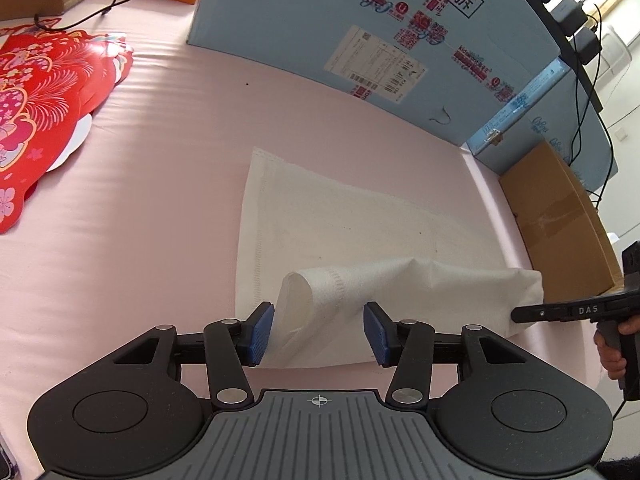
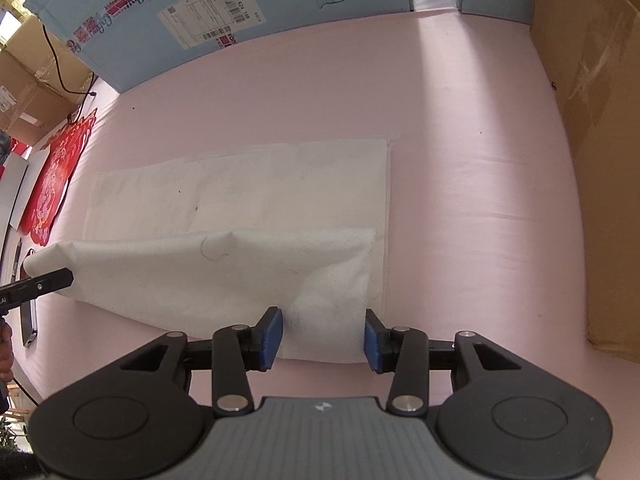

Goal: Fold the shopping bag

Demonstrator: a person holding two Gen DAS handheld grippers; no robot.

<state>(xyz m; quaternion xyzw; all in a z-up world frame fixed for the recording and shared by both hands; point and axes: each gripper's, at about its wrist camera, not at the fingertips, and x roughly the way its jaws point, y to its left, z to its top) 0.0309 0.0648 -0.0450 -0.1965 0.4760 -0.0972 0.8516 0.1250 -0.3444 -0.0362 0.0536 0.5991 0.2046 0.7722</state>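
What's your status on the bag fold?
Left tool and right tool open, pads off. White bag half folded on pink sheet. Nothing in the way.

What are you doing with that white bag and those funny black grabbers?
A person is folding a white shopping bag on a pink sheet, with a grabber in each hand. The bag's near edge has been folded over the flat part into a loose, puffy flap. The left gripper and the right gripper each have an end of that flap between their blue pads, but the jaws are open and not squeezing it. A red paper decoration lies off to the side, and a blue box stands behind.
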